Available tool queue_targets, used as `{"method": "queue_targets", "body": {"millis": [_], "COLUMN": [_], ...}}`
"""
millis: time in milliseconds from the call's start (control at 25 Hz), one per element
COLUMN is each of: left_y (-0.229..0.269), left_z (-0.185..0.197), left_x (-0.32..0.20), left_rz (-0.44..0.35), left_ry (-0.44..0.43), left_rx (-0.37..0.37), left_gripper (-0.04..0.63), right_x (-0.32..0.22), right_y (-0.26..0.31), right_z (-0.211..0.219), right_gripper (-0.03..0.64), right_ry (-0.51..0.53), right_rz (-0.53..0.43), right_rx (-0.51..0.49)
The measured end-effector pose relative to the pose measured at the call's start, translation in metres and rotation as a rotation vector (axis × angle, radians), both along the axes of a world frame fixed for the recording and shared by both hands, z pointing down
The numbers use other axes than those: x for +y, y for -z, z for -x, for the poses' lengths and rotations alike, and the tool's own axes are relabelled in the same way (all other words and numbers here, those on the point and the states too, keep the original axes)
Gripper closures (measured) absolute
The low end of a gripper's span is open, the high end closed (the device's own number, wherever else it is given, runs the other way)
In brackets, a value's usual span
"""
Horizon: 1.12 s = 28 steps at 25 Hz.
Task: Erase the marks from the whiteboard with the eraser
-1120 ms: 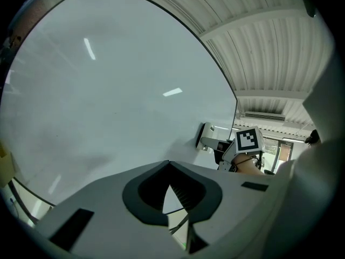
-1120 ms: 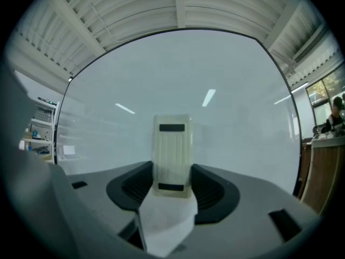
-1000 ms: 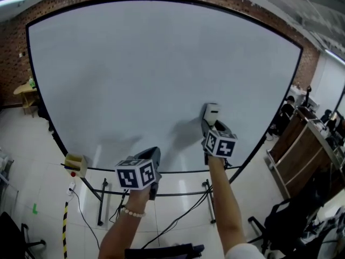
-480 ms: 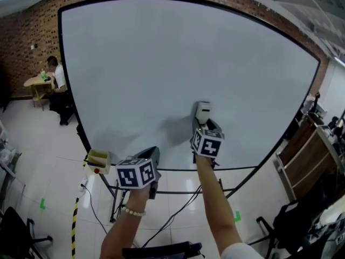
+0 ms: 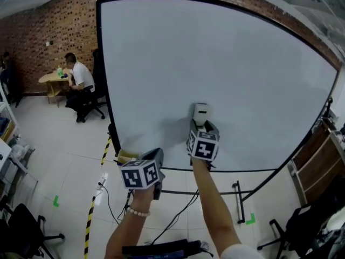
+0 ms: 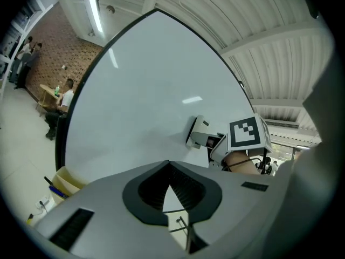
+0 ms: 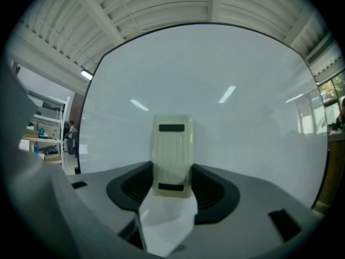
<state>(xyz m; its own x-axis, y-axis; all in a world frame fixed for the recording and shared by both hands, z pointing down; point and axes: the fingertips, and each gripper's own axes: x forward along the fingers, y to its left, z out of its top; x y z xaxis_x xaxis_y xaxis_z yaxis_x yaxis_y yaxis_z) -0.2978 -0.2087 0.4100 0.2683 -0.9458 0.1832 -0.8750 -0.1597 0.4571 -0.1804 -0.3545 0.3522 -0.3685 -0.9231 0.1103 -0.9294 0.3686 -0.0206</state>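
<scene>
Right claw [image 7: 172, 183] clamps eraser [image 7: 172, 147] — flat against whiteboard [image 7: 248, 112].

- The whiteboard [image 5: 226, 63] stands on the floor [image 5: 54, 161], in front of a brick wall [image 5: 54, 31].
- The eraser [image 5: 200, 114] rests flat against the whiteboard, in its lower middle part.
- The right tool [image 7: 172, 170] is just below the eraser, with its jaws closed on the eraser's lower end.
- The left tool [image 6: 169, 166] is lower and further left, near the board's bottom edge. Its jaws are together with nothing between them.
- A small box [image 5: 126, 156] sits at the board's lower left corner, just left of the left tool.
- A person [image 5: 81, 79] sits far off to the left, near the brick wall.
</scene>
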Motion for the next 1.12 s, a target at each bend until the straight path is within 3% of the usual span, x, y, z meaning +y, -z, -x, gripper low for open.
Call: {"method": "queue_targets", "body": {"millis": [240, 520, 840, 1120], "left_y": [0.000, -0.003, -0.009, -0.008], "left_z": [0.078, 0.157, 0.224, 0.269], "left_x": [0.026, 0.050, 0.066, 0.081], "left_rz": [0.008, 0.019, 0.025, 0.029], "left_ry": [0.059, 0.125, 0.189, 0.260], "left_rx": [-0.007, -0.009, 0.019, 0.016], "left_gripper": [0.607, 0.607, 0.607, 0.607], "right_x": [0.021, 0.036, 0.057, 0.065], "right_y": [-0.007, -0.007, -0.015, -0.031], "right_z": [0.097, 0.181, 0.279, 0.332], "right_gripper": [0.379, 0.379, 0.379, 0.379], "right_ry": [0.052, 0.058, 0.142, 0.172], "right_rz": [0.011, 0.011, 0.017, 0.015], "right_rx": [0.014, 0.017, 0.025, 0.063]}}
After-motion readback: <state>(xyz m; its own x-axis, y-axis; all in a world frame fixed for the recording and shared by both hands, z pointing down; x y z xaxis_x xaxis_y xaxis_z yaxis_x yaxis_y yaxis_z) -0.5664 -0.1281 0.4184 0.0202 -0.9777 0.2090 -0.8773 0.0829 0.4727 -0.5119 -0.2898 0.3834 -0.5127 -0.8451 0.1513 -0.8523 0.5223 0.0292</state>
